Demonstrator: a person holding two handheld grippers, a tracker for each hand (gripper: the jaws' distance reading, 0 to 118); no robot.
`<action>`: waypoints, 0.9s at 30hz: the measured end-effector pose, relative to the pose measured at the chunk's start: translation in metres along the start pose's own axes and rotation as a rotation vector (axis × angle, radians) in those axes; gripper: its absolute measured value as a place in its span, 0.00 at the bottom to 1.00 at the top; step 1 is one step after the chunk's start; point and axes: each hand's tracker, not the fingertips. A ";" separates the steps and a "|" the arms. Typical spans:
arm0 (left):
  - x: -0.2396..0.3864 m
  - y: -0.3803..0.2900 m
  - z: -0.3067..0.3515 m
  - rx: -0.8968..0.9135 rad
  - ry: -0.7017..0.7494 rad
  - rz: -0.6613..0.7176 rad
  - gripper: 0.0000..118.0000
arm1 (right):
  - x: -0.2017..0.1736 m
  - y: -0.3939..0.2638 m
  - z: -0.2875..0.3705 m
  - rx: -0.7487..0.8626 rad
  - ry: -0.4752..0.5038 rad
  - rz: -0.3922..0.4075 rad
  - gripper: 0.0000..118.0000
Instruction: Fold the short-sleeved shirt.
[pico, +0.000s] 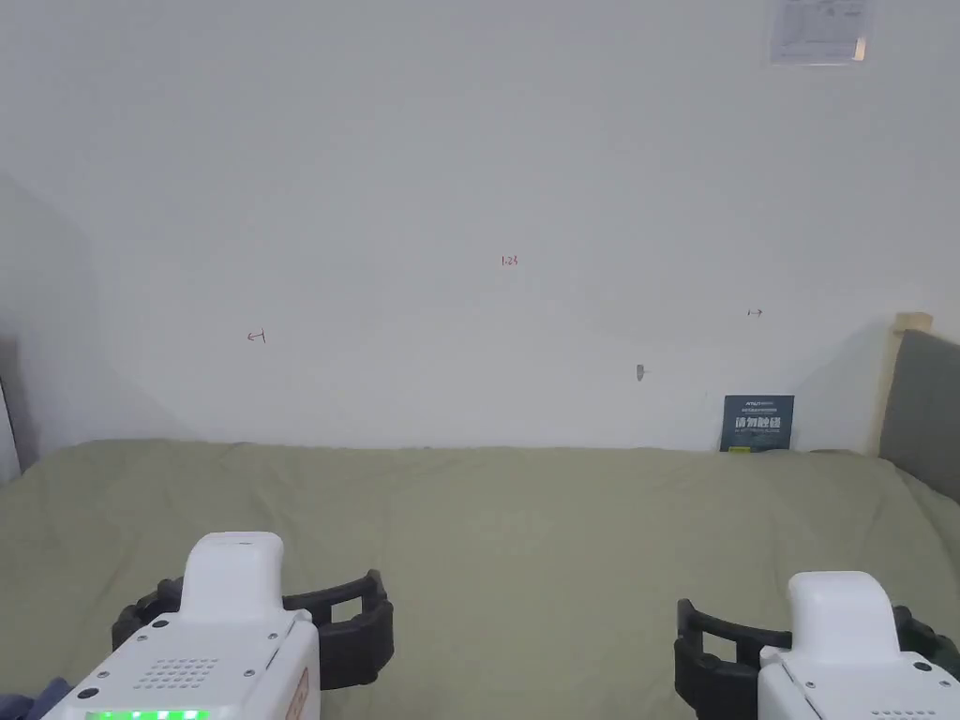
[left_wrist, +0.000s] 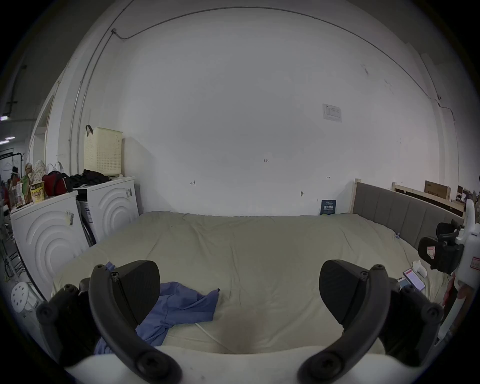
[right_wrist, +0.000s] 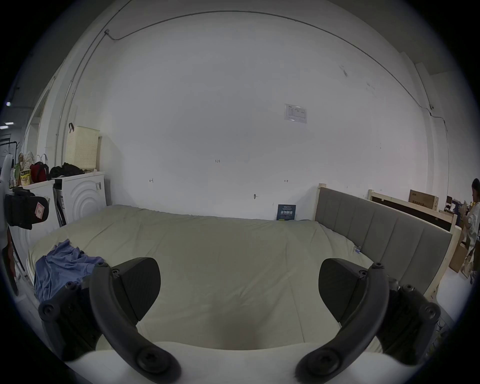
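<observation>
Stood behind everything: a plain white wall (pico: 487, 169), marked with a few small scrawls. Lay against that wall's foot: a wide bed under a pale olive-green cloth cover (left_wrist: 246, 249), wrinkled, bare over most of its top. Stood at that cover's left edge: two white cabinets with ringed fronts (left_wrist: 109, 205), a cream perforated plastic basket (left_wrist: 102, 150) on the one nearer the wall. Rose along the cover's right edge: a grey padded headboard in a light wooden frame (right_wrist: 384, 236). Lay crumpled and unfolded on the cover's near left corner: the blue short-sleeved shirt (left_wrist: 181, 304), partly hidden behind the left jaw in the left gripper view, seen in the right gripper view (right_wrist: 62, 270) as a bunched heap by the cover's left edge. Hovered above the cover's near edge, apart from the shirt: the left gripper (left_wrist: 239, 291), black jaws spread wide, nothing between them. Hovered likewise over the cover's near right part: the right gripper (right_wrist: 239, 288), jaws spread wide, nothing held. Leaned at the cover's far right corner against the wall: a small dark blue printed card (pico: 757, 423). Rested on the cover near its right edge: two phones (left_wrist: 410, 282).
</observation>
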 end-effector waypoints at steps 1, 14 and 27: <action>0.000 0.000 0.000 -0.004 -0.003 0.000 1.00 | 0.000 0.000 0.000 -0.003 -0.001 0.001 1.00; 0.000 -0.001 -0.001 -0.005 -0.001 -0.016 0.78 | 0.003 -0.001 -0.001 -0.022 -0.023 -0.006 0.94; 0.008 -0.007 -0.001 -0.029 -0.063 -0.016 0.00 | 0.014 -0.001 0.001 -0.021 -0.099 -0.037 0.00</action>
